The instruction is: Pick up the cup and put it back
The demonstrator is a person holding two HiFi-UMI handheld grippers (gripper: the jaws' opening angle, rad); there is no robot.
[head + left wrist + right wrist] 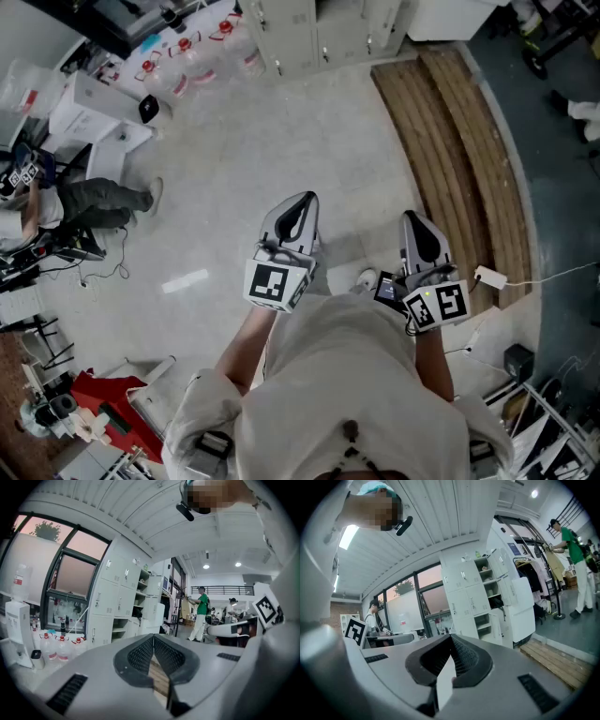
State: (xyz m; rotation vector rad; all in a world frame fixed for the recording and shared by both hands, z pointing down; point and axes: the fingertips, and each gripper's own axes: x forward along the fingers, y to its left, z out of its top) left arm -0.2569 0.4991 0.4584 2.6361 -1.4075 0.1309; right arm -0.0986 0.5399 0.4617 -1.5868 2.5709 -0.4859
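Cup shows in no view, so its place cannot be told. Left gripper (298,211), at lower centre of the head view, and right gripper (419,230) beside it both have jaws together on nothing. Reaching like that would likely knock the cup over. Further right, a white cable (544,276) trails toward the frame's edge and could cause a trip.

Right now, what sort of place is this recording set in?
Probably an indoor workshop or lab-style workspace. A bank of white lockers lines the wall, a water dispenser stands beside spare bottles, and wooden planks lie on a bare hard floor.
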